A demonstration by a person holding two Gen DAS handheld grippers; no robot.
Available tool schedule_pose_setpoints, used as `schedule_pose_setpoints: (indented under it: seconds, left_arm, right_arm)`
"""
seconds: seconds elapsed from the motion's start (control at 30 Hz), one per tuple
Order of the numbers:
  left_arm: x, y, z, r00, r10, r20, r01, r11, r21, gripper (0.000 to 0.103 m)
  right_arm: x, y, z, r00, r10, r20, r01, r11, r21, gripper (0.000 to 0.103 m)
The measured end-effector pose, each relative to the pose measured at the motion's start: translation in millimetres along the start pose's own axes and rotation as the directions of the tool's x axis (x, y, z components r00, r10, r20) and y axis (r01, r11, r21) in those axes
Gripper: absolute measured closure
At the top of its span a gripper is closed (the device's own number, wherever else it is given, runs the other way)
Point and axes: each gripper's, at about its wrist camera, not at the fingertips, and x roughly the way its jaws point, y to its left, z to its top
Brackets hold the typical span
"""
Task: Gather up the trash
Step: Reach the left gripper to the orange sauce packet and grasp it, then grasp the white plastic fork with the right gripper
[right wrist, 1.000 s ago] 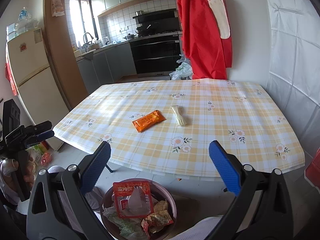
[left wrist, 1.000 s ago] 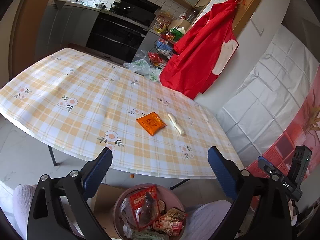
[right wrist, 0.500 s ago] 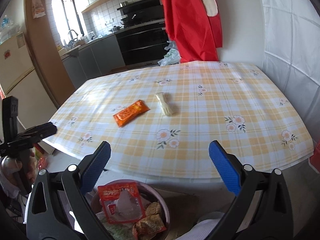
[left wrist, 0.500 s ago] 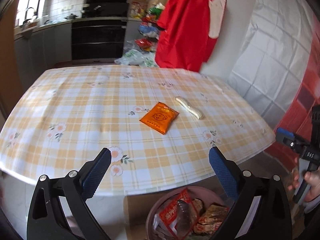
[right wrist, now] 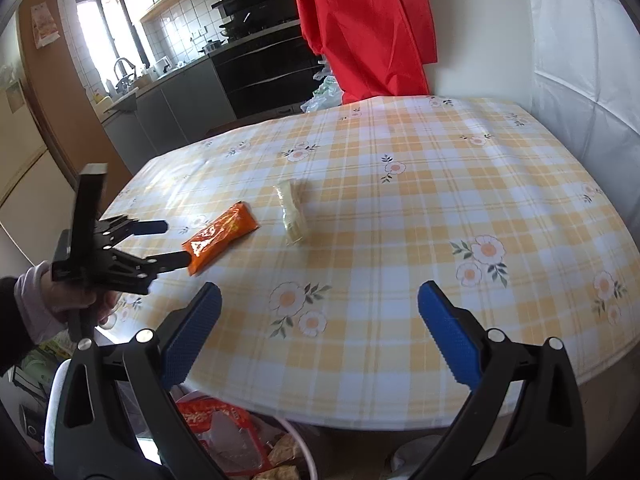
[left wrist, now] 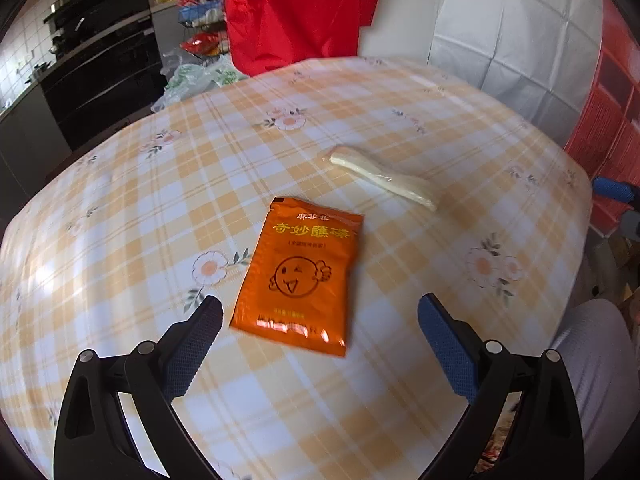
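Closer now, open left tongs point(left wrist: 320, 320) straddle glossy orange sachet point(left wrist: 298, 274); right tongs point(right wrist: 318, 320) open.

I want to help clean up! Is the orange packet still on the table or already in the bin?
On the table. The orange packet lies flat on the checked tablecloth, between the open left gripper's fingers, not gripped.

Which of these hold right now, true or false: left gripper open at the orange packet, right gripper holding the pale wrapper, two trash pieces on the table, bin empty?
1. The left gripper is open at the orange sauce packet. True.
2. The right gripper holds the pale wrapper. False: it is open and empty; the wrapper lies on the tablecloth.
3. Two trash pieces lie on the table. True.
4. The trash bin is empty. False: wrappers fill it.
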Motion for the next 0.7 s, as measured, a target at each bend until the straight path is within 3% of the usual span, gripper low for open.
schedule_pose_setpoints:
  seconds: [0.03,0.1,0.27,0.33,0.43,0.5,0.6,0.7]
  left_arm:
    - [7.1,1.2,3.4,1.0,-0.002,-0.008,0.002,1.0,0.006,0.008]
    - [20.3,5.1,9.6,0.999,-0.023,-0.03,0.023,1.0,0.011,0.021]
    - [42.1,14.6,15.6,0.997,-0.017,-0.07,0.019,1.0,0.021,0.022]
    - [47.3,15.7,15.2,0.996,-0.021,-0.087,0.023,0.999,0.022,0.03]
    - [44.8,14.9,12.0,0.998,0.001,-0.068,0.001,1.0,0.023,0.041]
    - [39.1,17.7,9.4,0.999,-0.007,-0.051,0.006,1.0,-0.007,0.054]
    - [28.3,22.2,2.9,0.999,-0.03,-0.027,0.028,0.998,-0.054,0.066]
    - [10.2,26.2,-6.1,1.0,-0.003,0.02,0.005,0.997,-0.082,0.073]
  right_arm:
    - [2.8,-1.4,1.9,1.0,-0.002,-0.002,0.002,1.0,-0.001,0.006]
    - [8.5,-3.5,4.2,1.0,-0.003,-0.007,0.003,1.0,-0.002,0.006]
    - [24.6,-9.4,7.4,1.0,-0.006,-0.026,0.006,1.0,0.003,0.006]
    - [30.9,-10.4,7.7,0.999,-0.003,-0.034,0.003,1.0,0.001,0.006]
    - [37.2,-9.1,9.0,0.999,0.025,-0.038,-0.025,1.0,-0.007,0.006]
    - [40.9,-6.9,10.0,0.999,0.028,-0.044,-0.029,0.999,-0.02,0.006]
    - [49.9,-2.8,14.5,0.998,0.034,-0.055,-0.036,0.998,-0.046,0.006]
    - [60.3,4.7,21.7,0.996,0.072,-0.06,-0.077,0.994,-0.078,0.008]
